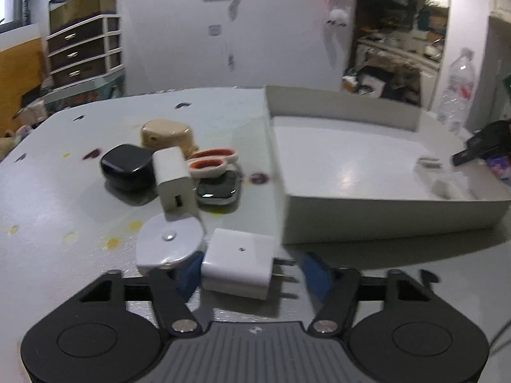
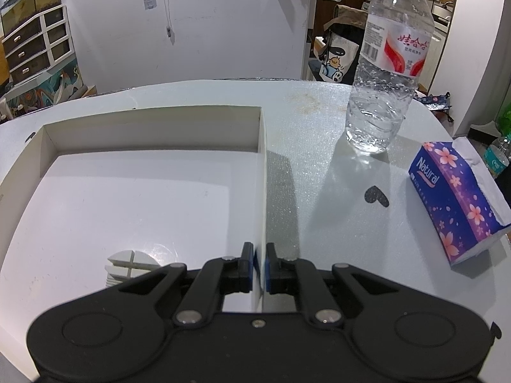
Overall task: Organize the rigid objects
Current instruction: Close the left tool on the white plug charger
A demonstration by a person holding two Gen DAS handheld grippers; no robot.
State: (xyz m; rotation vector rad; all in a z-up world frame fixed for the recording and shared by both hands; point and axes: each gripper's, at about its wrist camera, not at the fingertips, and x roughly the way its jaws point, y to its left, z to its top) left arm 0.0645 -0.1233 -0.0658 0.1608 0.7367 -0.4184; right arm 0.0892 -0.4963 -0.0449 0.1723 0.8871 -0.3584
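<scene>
— Where's the left tool?

— Spread wide, low over the tabletop, a white plug adapter lying between its fingers (prongs toward the box).

— And the right tool?

— Clenched on the right wall of the white box. A round white piece lies inside, beside it.

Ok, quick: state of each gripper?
Left gripper: open, around the charger, not closed on it.
Right gripper: shut on the box wall.
</scene>
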